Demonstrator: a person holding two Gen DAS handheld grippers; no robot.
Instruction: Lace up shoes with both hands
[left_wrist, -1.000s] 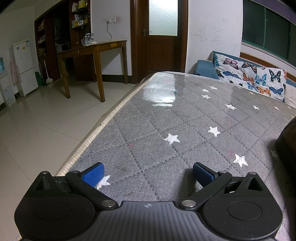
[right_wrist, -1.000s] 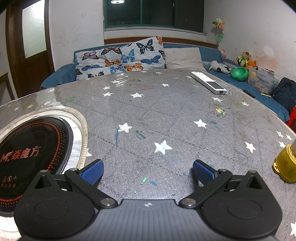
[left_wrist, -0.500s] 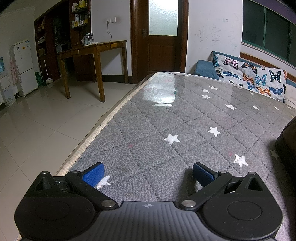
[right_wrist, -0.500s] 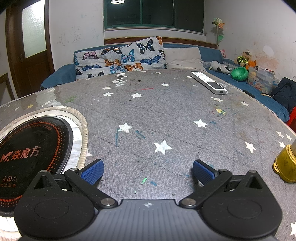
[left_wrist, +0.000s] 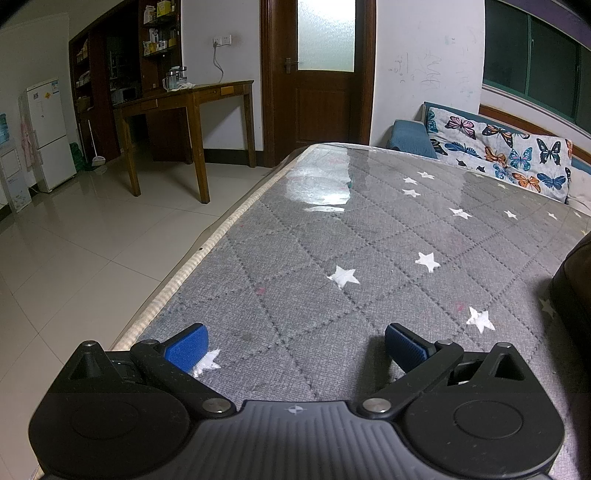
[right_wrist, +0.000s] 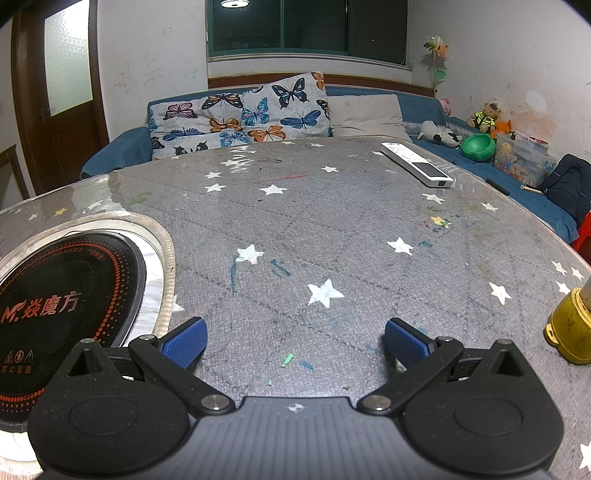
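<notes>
- Both tongs apart, empty: left gripper (left_wrist: 293, 345) near table's left edge, right gripper (right_wrist: 295, 341) mid-table (right_wrist: 332, 221).
- Shoe/laces not clearly in view; dark object (left_wrist: 574, 295) at right may be it.
- We'd locate the lace ends first, then pinch near tips.
</notes>
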